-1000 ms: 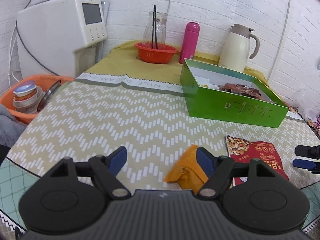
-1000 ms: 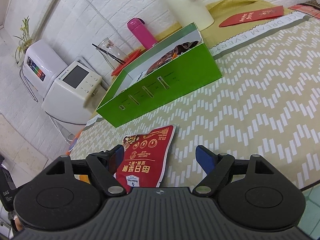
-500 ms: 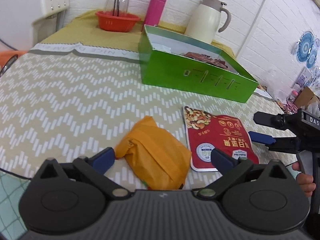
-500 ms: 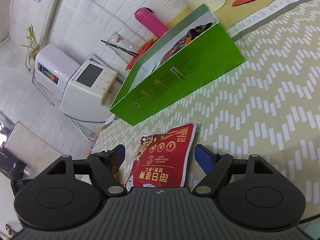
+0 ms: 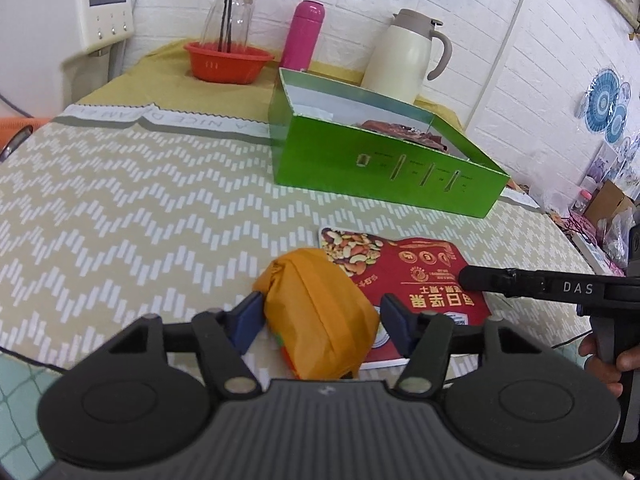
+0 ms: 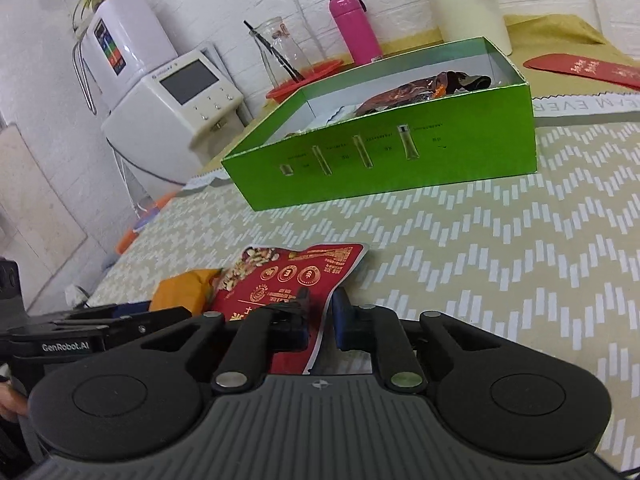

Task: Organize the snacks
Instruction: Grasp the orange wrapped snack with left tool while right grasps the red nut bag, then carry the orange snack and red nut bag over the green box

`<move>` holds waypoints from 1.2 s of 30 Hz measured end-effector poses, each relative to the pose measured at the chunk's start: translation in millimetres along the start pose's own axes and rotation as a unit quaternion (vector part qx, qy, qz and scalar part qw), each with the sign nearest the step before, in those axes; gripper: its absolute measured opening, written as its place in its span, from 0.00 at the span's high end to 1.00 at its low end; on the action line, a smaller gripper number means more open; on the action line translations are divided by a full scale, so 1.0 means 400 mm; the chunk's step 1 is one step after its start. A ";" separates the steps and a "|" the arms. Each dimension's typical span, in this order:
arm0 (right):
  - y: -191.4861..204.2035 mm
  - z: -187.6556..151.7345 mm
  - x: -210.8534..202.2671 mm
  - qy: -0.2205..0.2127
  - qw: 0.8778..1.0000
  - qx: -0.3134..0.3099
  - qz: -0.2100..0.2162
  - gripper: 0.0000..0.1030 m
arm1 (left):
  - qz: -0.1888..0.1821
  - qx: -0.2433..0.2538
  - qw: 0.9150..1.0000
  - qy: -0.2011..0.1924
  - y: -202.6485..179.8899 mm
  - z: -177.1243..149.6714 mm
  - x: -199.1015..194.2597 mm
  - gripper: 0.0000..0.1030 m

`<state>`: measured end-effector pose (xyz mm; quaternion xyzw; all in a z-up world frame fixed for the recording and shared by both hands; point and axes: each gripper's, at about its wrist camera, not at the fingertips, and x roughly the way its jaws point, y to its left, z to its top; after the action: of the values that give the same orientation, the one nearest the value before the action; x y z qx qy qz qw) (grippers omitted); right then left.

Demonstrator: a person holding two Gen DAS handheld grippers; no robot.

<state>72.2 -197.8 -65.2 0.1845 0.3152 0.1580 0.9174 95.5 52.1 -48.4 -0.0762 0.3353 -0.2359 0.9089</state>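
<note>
An orange snack packet [image 5: 320,312] lies on the table between the blue pads of my left gripper [image 5: 324,316]; the left pad touches it, the right pad stands a little off. A red nut bag [image 5: 416,276] lies beside it. In the right wrist view my right gripper [image 6: 320,316] is shut on the near edge of the red nut bag [image 6: 280,280], which lifts slightly. The orange packet [image 6: 184,288] shows to its left. The open green box [image 5: 384,160] holds a dark snack bag [image 6: 420,90].
Behind the green box [image 6: 400,156] stand a cream jug [image 5: 404,56], a pink bottle [image 5: 304,34] and a red bowl [image 5: 228,60] with a glass vase. A white machine [image 6: 176,104] stands at the left. A red envelope [image 6: 584,70] lies at the far right.
My left gripper has moved onto the orange packet and narrowed around it. My right gripper has closed on the red nut bag's edge.
</note>
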 end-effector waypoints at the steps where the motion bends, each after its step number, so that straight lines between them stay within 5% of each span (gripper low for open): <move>1: -0.009 0.000 -0.005 -0.005 1.000 0.018 0.012 0.82 | -0.005 -0.005 1.000 -0.002 0.000 0.001 0.000 0.42; 3: -0.027 -0.004 -0.016 -0.017 0.997 0.056 0.040 0.86 | -0.008 -0.006 1.000 -0.010 0.000 0.004 -0.003 0.59; 5: -0.049 -0.009 -0.022 -0.027 0.992 0.097 0.073 0.85 | -0.021 -0.016 1.000 -0.004 0.005 0.008 0.000 0.59; 7: -0.072 -0.016 -0.012 -0.023 0.982 0.153 0.104 0.74 | -0.026 -0.027 0.999 -0.002 0.012 0.008 0.003 0.59; 10: -0.102 -0.026 0.011 -0.007 0.965 0.230 0.127 0.37 | -0.033 -0.033 0.999 0.003 0.013 0.008 0.009 0.59; 13: -0.096 -0.023 0.017 -0.009 0.964 0.231 0.132 0.36 | -0.042 -0.044 0.998 0.005 0.019 0.008 0.014 0.59; 14: -0.080 -0.015 0.018 -0.004 0.972 0.203 0.119 0.40 | -0.047 -0.052 0.997 0.006 0.025 0.009 0.016 0.59; 17: -0.027 -0.008 0.019 0.008 0.991 0.104 0.079 0.82 | -0.053 -0.074 0.996 0.002 0.038 0.012 0.016 0.60; 18: -0.014 -0.010 0.021 0.007 0.994 0.080 0.068 0.85 | -0.054 -0.078 0.995 0.002 0.041 0.012 0.016 0.60; 26: 0.034 0.004 -0.040 -0.056 0.995 0.035 0.068 0.95 | -0.058 -0.073 0.995 -0.020 0.033 0.028 -0.025 0.64; 32: 0.054 0.042 -0.093 -0.101 0.992 0.013 0.074 0.98 | -0.064 -0.074 0.995 -0.030 0.036 0.053 -0.042 0.90; 36: 0.036 0.040 -0.093 -0.101 0.993 0.027 0.062 0.98 | -0.063 -0.077 0.995 -0.020 0.035 0.049 -0.023 0.91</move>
<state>51.9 -204.0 -28.0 0.2433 0.2125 0.1865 0.9278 107.2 68.5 -32.2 -0.1714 0.3284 -0.2650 0.8902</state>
